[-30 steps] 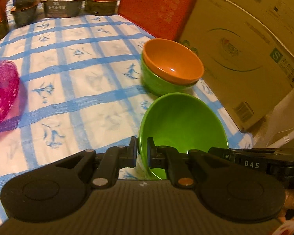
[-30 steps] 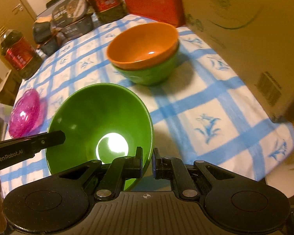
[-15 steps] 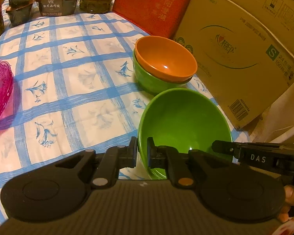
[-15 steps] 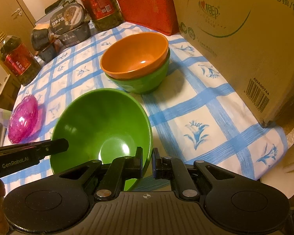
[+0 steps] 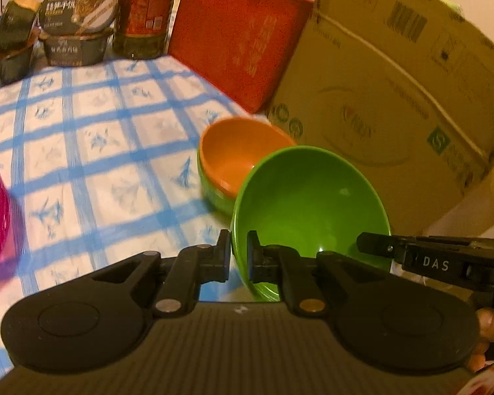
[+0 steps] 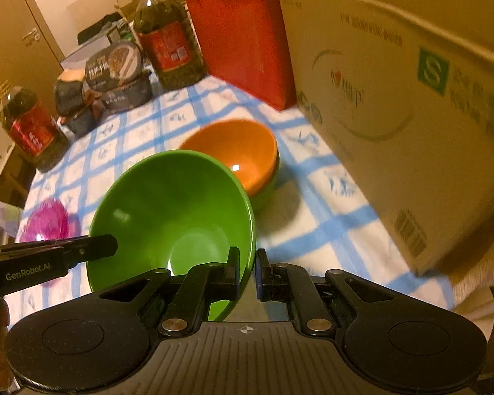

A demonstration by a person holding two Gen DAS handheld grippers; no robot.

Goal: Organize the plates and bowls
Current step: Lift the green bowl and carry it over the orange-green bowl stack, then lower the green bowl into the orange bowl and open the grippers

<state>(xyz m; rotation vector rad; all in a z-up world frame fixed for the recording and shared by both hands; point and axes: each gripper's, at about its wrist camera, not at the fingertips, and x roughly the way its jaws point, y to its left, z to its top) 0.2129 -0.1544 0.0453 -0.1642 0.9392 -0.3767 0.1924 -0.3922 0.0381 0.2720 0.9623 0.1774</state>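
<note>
Pinching the green bowl (image 5: 309, 204) by opposite rims with my left gripper (image 5: 238, 251) and right gripper (image 6: 247, 271), both clenched, I see the orange bowl (image 5: 237, 161) stack at eleven o'clock.

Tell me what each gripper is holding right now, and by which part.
Both hold the same green bowl. The left gripper pinches its rim on one side, one finger inside and one outside; the right gripper pinches the opposite side of the rim the same way.

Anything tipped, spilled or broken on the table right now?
Nothing stands out. The green bowl is tilted only because both grippers, left and right, pinch its rim. The orange bowl sits nested upright in another green one.
</note>
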